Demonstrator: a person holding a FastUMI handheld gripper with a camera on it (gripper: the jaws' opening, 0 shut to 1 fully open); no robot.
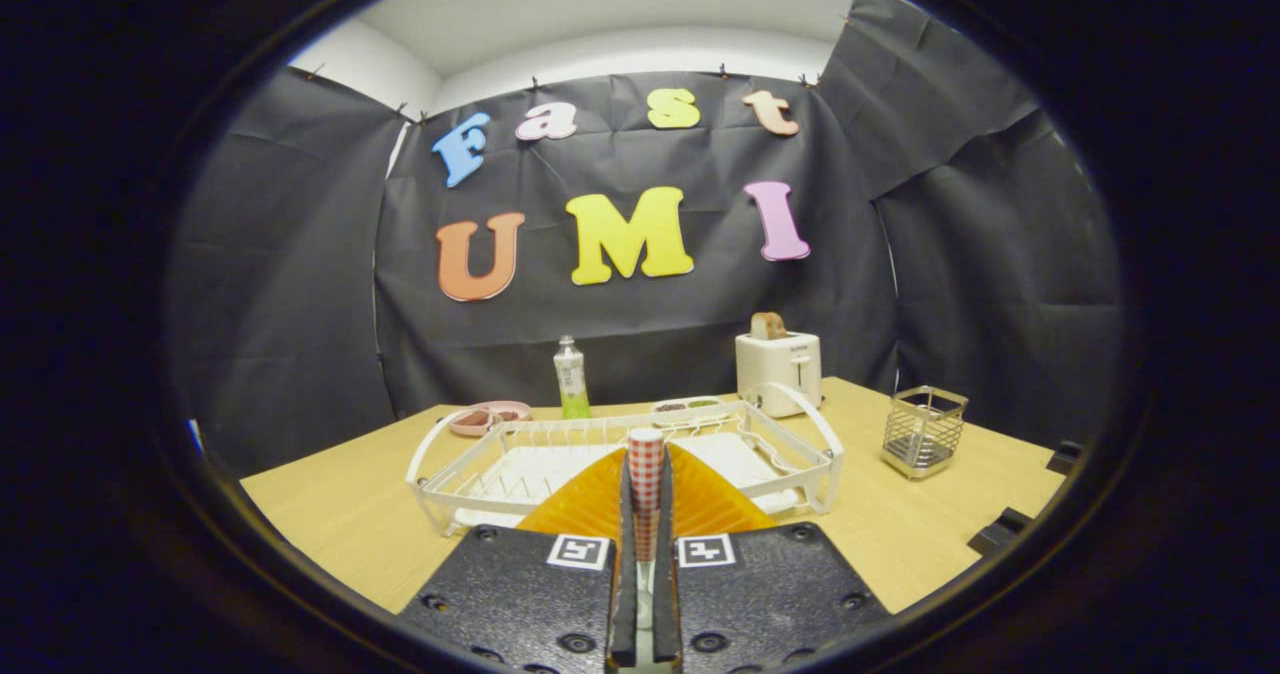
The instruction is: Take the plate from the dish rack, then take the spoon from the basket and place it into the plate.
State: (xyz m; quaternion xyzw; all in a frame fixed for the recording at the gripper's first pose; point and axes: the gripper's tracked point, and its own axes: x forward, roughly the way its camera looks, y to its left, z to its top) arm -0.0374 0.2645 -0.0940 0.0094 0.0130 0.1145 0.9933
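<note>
Gripper [645,499] body is showing as two flat, dark, rough-textured plates, one on each side of a narrow centre slot. Each plate is carrying a small square black-and-white marker tag [578,551] at its inner front corner, the pair sitting mirror-wise across the slot. Round screw heads [577,642] are dotting the plates: several near the outer corners, more along the rear edge. Two long, thin fingers [626,554] are running forward out of the slot, parallel and close together, with a checked pattern showing between them toward the tips.
</note>
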